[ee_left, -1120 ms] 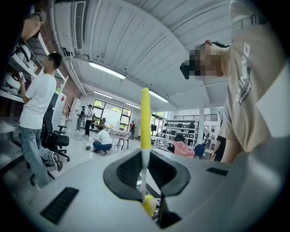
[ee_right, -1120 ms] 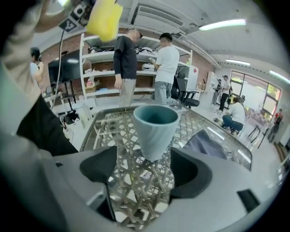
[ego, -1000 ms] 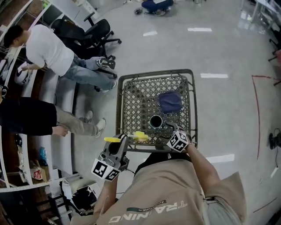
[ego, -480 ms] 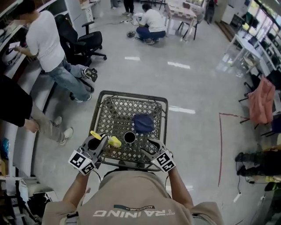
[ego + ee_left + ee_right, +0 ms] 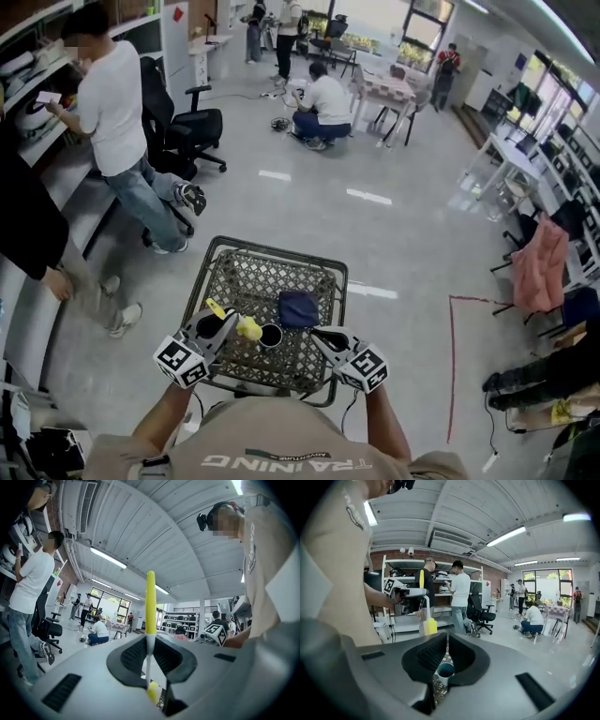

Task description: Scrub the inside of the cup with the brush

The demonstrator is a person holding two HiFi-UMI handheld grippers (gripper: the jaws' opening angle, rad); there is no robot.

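A dark cup (image 5: 271, 336) stands upright on the metal mesh table (image 5: 246, 281), and shows small below my right gripper's jaws in the right gripper view (image 5: 444, 671). My left gripper (image 5: 225, 323) (image 5: 150, 656) is shut on the thin shaft of a yellow brush (image 5: 150, 606), whose yellow head (image 5: 248, 328) hangs just left of the cup. My right gripper (image 5: 321, 337) (image 5: 446, 656) is above and to the right of the cup, apart from it. Its jaws have just been closing, with nothing between them.
A folded blue cloth (image 5: 298, 307) lies on the mesh behind the cup. A person (image 5: 117, 131) stands by shelves at the left, near a black office chair (image 5: 183, 127). Others crouch or stand further back. Red tape (image 5: 450, 356) marks the floor at the right.
My right gripper has left the cup's side, risen and shut its jaws. The left gripper with the brush drifted slightly towards the cup. The head view tilted up, showing more room.
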